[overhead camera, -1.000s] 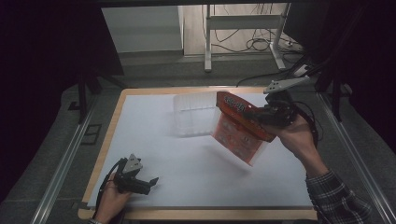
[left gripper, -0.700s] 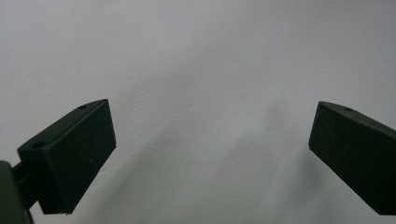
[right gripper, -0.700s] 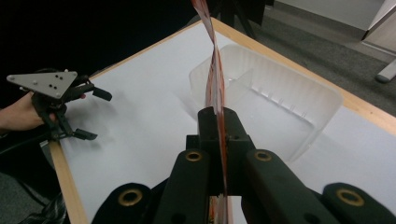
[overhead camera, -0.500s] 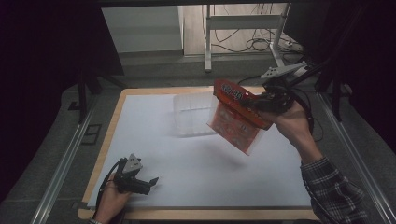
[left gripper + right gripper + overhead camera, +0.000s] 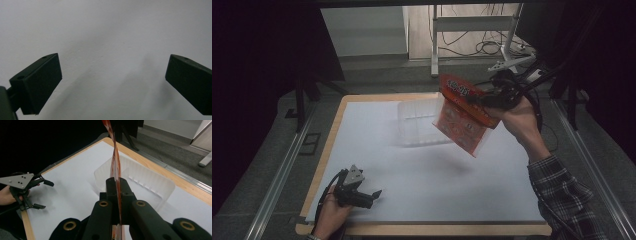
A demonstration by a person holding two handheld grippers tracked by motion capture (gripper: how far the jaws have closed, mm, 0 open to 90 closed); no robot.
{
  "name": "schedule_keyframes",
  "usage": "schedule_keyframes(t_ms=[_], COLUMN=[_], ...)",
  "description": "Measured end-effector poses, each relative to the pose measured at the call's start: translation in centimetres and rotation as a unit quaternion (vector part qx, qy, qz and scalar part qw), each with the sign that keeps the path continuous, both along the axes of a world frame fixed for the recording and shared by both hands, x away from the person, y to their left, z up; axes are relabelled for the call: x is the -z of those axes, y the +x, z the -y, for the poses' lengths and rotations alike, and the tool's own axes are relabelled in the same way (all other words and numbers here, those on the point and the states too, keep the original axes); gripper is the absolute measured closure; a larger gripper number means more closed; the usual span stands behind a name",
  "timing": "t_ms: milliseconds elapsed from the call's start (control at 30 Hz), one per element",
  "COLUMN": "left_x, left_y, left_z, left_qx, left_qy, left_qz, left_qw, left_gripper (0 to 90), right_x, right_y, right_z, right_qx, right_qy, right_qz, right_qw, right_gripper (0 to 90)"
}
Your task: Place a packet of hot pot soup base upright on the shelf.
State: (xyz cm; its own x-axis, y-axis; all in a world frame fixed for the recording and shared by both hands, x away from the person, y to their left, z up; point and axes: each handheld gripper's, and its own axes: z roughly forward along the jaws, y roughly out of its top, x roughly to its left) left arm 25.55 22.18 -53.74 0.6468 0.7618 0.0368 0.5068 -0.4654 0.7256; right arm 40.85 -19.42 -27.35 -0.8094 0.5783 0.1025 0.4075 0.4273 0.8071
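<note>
Pinching the top edge of the orange packet point(image 5: 462, 120), the right gripper point(image 5: 492, 100) holds it tilted in the air just beside the clear tub point(image 5: 419, 122). The packet is best lowered slowly, its bottom corner guided over the tub's rim while the fingers are kept pressed tight. The left gripper point(image 5: 357, 192) lies on the white worktop point(image 5: 422, 185), fingers spread and empty.

Right claw point(image 5: 116, 185) pinches orange packet point(image 5: 114, 162) above tray point(image 5: 150, 185).

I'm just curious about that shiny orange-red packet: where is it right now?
The flat orange-red printed packet hangs in the air on the right of the high view, clamped in the right gripper, just beside the clear plastic tray.
</note>
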Motion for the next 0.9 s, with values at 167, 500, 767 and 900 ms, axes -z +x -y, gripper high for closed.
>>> schedule_keyframes(t_ms=[167,500,767,900], left_x=[0.0,0.0,0.0,0.0], left_y=[0.0,0.0,0.0,0.1], left_z=[0.0,-0.2,-0.2,-0.2], left_qx=[-0.001,-0.006,-0.007,-0.007], left_qy=[-0.003,-0.015,-0.017,-0.015], left_qz=[0.0,-0.002,-0.002,-0.002], left_qw=[1.0,0.9999,0.9998,0.9999], left_gripper=[0.2,0.0,0.0,0.0], right_x=[-0.4,-1.2,-1.6,-1.4], right_y=[0.9,3.0,5.0,6.1], right_z=[-0.5,-1.6,-2.6,-3.1], right_qx=[-0.001,0.003,0.007,0.01], right_qy=[0.0,0.003,0.0,-0.003], right_qz=[0.001,0.007,0.012,0.013], right_qw=[1.0,1.0,0.9999,0.9999], right_gripper=[89.0,88.9,89.0,89.0])
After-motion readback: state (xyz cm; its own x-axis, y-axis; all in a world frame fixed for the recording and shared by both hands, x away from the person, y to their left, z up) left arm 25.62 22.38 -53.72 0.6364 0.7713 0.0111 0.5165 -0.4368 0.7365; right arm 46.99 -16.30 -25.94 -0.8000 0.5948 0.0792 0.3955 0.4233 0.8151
